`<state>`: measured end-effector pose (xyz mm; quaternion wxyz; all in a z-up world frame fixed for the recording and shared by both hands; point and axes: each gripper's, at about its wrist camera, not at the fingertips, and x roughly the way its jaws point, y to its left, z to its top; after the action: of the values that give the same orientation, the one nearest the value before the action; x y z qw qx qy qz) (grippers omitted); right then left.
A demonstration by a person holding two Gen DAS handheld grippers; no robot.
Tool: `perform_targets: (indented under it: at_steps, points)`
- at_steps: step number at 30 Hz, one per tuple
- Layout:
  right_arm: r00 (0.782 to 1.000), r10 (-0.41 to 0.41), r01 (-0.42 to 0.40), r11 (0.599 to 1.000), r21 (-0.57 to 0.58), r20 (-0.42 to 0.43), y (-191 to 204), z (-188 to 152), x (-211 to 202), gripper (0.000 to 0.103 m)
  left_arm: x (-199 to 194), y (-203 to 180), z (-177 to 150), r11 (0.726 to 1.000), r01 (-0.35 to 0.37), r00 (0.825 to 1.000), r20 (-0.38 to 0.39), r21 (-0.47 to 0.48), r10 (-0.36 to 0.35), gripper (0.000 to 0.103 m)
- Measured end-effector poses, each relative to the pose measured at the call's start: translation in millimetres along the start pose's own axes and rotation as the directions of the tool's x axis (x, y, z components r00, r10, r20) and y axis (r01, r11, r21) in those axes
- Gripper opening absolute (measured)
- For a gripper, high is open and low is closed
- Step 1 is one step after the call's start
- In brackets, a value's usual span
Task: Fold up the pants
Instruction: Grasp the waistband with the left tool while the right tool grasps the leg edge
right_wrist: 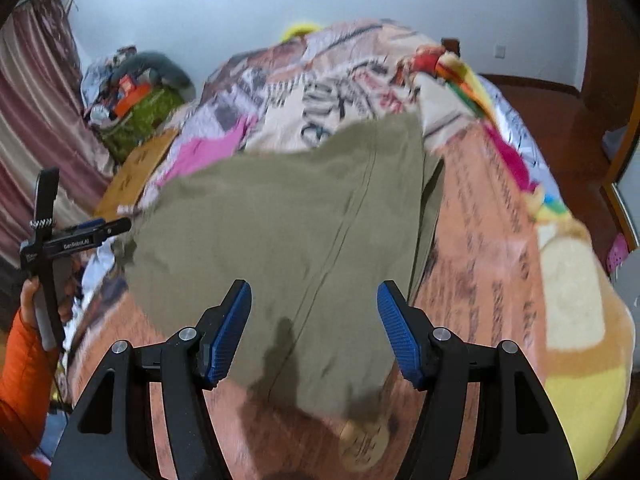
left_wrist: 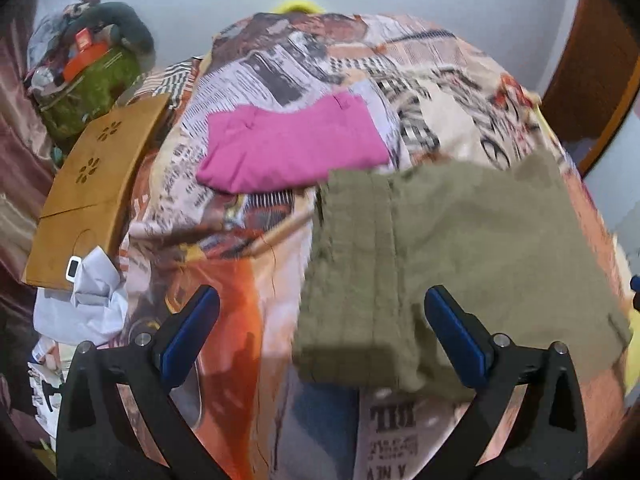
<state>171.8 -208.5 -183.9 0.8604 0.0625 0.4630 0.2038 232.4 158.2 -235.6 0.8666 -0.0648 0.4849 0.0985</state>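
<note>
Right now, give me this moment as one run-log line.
step: fold pants | pants: flat on bed, unheld | left gripper: open | right gripper: open | pink garment: behind pants

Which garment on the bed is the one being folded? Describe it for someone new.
Start from the bed's newspaper-print bedspread. Two garments lie on it: a folded pink garment farther back, and the olive-green pants spread flat at the near edge. The pants are the larger, drab-coloured piece with a long stitched seam.

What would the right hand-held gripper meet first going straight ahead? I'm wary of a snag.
Probably the olive pants: they fill the gap ahead of the open right hand-held gripper, though depth is unclear.
</note>
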Motion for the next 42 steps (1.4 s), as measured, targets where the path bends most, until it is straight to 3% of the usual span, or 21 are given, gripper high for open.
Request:
perform_targets:
  at_steps: [8,15,27,34,37,38,39,40,42]
  points:
    - [0.997,-0.033,0.033,0.999,-0.009,0.073,-25,46,10,0.062,24,18,54,0.995,0.015,1.000,-0.015,-0.095,-0.017,0.103]
    - [0.997,-0.055,0.054,0.998,0.025,0.051,-70,87,48,0.062,64,12,80,0.996,0.013,0.997,-0.076,-0.091,-0.020,0.103]
    - [0.999,-0.035,0.035,0.998,0.047,0.001,-114,140,124,0.062,111,-2,77,1.000,-0.018,0.991,-0.133,-0.021,0.015,0.103]
    - [0.999,-0.009,0.012,0.998,0.061,-0.043,-120,147,157,0.061,120,-2,67,1.000,-0.014,0.989,-0.146,-0.027,0.010,0.103]
    - [0.999,0.002,0.000,0.999,0.050,-0.033,-118,147,158,0.048,122,-1,67,0.999,-0.010,0.989,-0.148,-0.037,0.005,0.103]
    - [0.999,0.002,-0.001,0.999,0.051,-0.036,-117,147,157,0.037,123,-1,67,0.999,-0.010,0.989,-0.149,-0.039,0.004,0.103]
    - [0.999,0.005,-0.003,0.999,0.051,-0.043,-118,148,159,0.019,123,-1,67,0.999,-0.010,0.989,-0.149,-0.040,0.004,0.103]
    - [0.998,0.010,-0.007,0.999,0.053,-0.061,-119,148,161,0.012,123,-1,67,0.999,-0.011,0.989,-0.150,-0.041,0.005,0.103]
    - [0.999,-0.016,0.017,0.999,0.037,-0.048,-116,147,160,0.010,123,-1,66,0.999,-0.012,0.989,-0.146,-0.042,0.006,0.103]
